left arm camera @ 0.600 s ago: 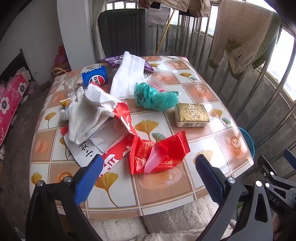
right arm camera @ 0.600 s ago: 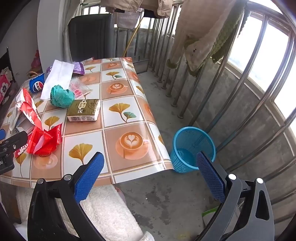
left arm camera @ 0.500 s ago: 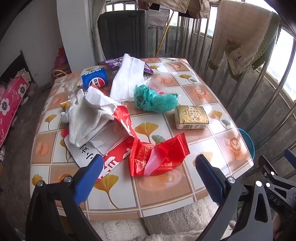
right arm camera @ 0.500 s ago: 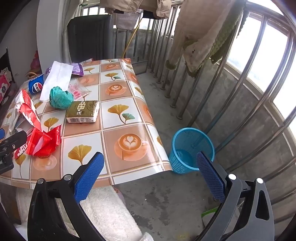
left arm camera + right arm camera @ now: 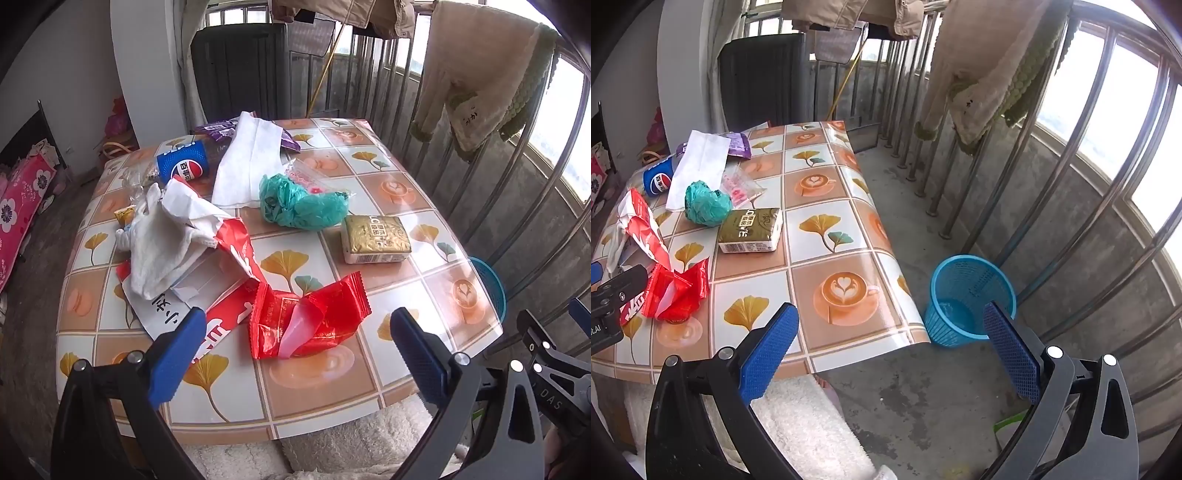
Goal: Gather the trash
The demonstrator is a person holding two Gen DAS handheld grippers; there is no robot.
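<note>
Trash lies on a table [image 5: 325, 391] with a tile-pattern cloth. A crumpled red wrapper [image 5: 310, 325] lies nearest my left gripper [image 5: 295, 354], which is open and empty just in front of it. Behind are a red-and-white bag [image 5: 221, 266], a teal plastic bag [image 5: 301, 205], a gold tissue pack [image 5: 375, 238], a white napkin [image 5: 247, 166], a Pepsi bottle [image 5: 183, 162] and a purple wrapper [image 5: 218, 130]. My right gripper [image 5: 890, 354] is open and empty over the table's right front corner. A blue mesh bin [image 5: 969, 299] stands on the floor.
A metal railing [image 5: 1071, 177] with hanging clothes [image 5: 982, 74] runs along the right. A dark cabinet [image 5: 240, 74] stands behind the table. A white fleecy cover [image 5: 798, 417] lies below the table's front edge. The concrete floor [image 5: 923, 406] lies between table and railing.
Both views have shifted slightly; the table and bin sit a little lower in frame. Both grippers stay open. Nothing on the table has moved.
</note>
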